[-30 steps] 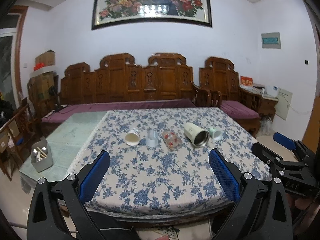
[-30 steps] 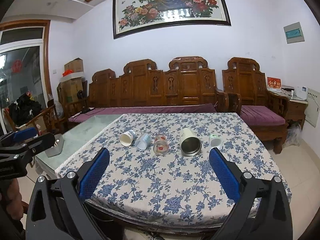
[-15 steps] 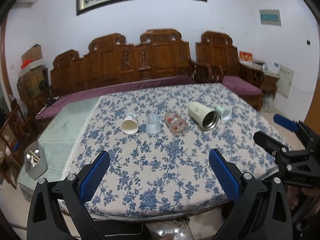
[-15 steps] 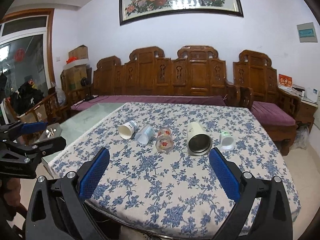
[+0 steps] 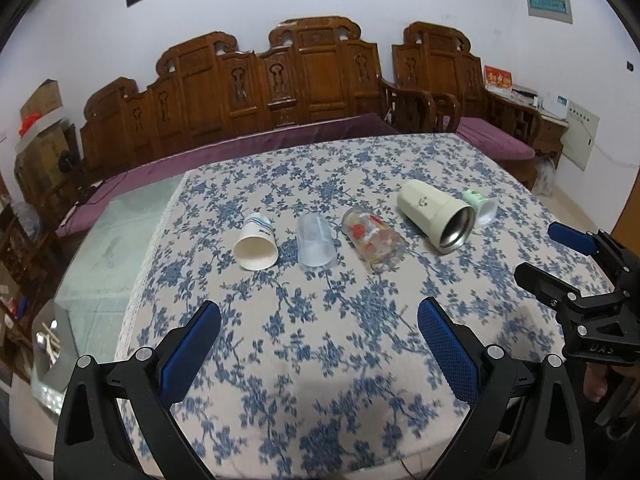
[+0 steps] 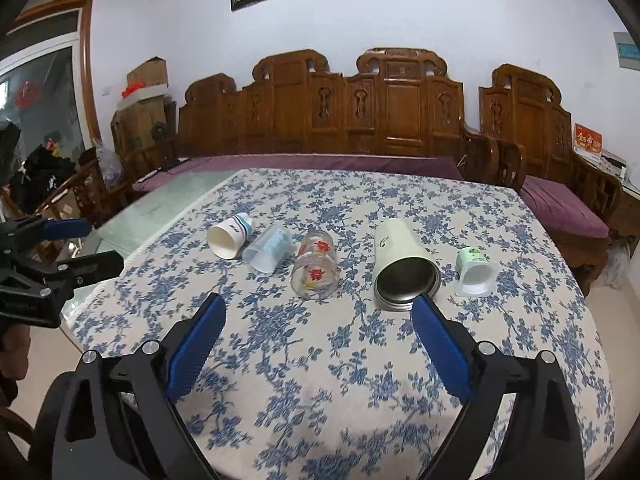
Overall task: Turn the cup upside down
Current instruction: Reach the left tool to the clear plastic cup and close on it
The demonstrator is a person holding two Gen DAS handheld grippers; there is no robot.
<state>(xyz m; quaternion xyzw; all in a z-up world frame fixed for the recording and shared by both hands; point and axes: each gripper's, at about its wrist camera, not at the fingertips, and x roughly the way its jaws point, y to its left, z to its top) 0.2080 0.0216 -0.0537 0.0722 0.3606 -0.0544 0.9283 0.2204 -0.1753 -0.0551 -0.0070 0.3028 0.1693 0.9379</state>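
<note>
Left wrist view: left gripper (image 5: 318,316) hangs with jaws spread wide, holding nothing, over the tablecloth (image 5: 304,360). Beyond lie 5 cups; the paper cup (image 5: 256,243) is leftmost. Right gripper (image 6: 316,316) gapes equally, touching nothing.

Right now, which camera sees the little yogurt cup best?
The right wrist view: the yogurt cup lies in full sight beside the steel tumbler, mouth facing the camera. In the left wrist view, the tumbler hides most of it.
</note>
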